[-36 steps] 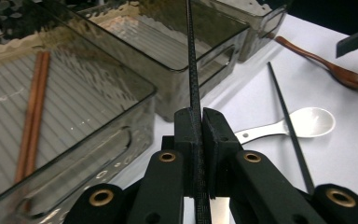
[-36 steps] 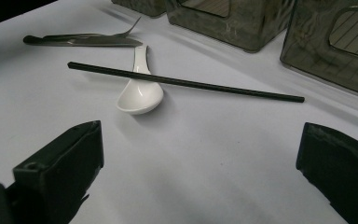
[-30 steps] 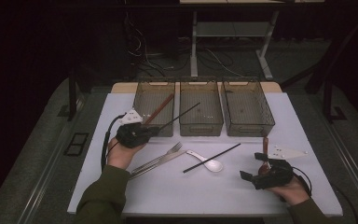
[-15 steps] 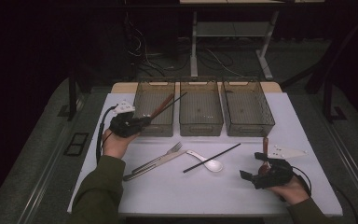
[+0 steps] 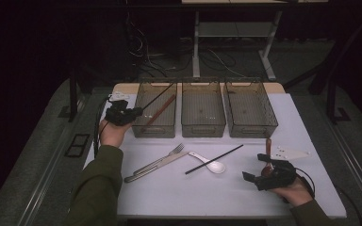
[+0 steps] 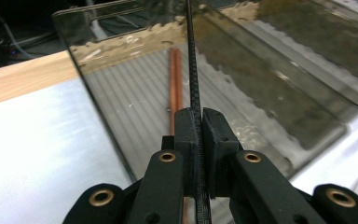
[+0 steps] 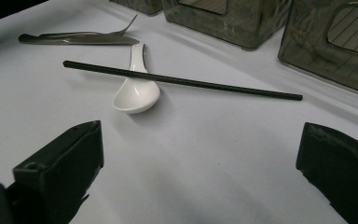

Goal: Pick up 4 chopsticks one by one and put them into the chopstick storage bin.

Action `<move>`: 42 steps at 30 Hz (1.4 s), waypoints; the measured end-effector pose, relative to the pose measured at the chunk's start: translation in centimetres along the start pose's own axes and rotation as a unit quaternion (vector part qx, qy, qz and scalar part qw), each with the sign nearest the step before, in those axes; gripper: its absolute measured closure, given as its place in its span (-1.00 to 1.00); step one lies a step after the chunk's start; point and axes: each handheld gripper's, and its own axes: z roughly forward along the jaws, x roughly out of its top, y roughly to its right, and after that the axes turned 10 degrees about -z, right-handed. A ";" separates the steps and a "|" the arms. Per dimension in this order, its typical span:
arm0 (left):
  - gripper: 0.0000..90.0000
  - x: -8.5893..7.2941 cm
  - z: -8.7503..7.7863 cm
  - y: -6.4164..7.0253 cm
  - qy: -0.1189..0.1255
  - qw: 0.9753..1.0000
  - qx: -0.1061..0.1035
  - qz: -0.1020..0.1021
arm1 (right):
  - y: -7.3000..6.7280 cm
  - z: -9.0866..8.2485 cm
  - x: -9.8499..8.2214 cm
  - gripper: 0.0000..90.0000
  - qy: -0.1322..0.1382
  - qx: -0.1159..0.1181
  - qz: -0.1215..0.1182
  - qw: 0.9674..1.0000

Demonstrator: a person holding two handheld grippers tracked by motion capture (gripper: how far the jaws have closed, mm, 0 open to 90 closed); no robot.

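Black chopstick [image 5: 156, 97], clamped in left gripper [image 5: 134, 112], now over left bin [image 5: 154, 132].

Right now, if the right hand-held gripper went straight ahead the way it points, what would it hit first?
Probably the white spoon, with the black chopstick lying across its handle just behind. The right hand-held gripper is open and the table between looks free, though depth is hard to judge.

Left gripper [image 5: 131, 113] now farther back and left, at the leftmost bin [image 5: 156, 110]

Carried away from the table's [image 5: 179, 197] middle to the bin's left wall, with the clamped black chopstick [image 5: 158, 96] brought along, now slanting over that bin above the brown chopstick [image 5: 160, 110] instead of reaching toward the middle bin [image 5: 202, 109].
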 end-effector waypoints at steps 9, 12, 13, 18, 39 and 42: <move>0.86 0.2 2.4 -0.3 -0.033 0.999 0.033 -0.017 | 0.0 0.0 0.0 -0.99 0.001 0.000 -0.001 1.000; 0.86 0.3 3.0 -0.3 -0.043 0.998 0.039 -0.021 | 0.0 0.0 0.0 -0.99 0.002 0.000 -0.002 1.000; 0.86 0.3 3.1 -0.3 -0.045 0.998 0.040 -0.023 | 0.0 0.0 0.0 -0.99 0.002 0.000 -0.002 1.000; 0.86 0.1 3.7 -0.2 -0.060 0.997 0.049 -0.026 | 0.0 0.0 0.0 -0.99 0.002 0.001 -0.002 1.000; 0.62 0.2 3.5 0.0 -0.051 0.998 0.026 -0.036 | 0.0 0.0 0.0 -0.99 0.002 0.001 -0.002 1.000; 0.56 0.3 3.3 0.2 -0.046 0.998 0.020 -0.035 | 0.0 0.0 0.0 -0.99 0.002 0.002 -0.002 1.000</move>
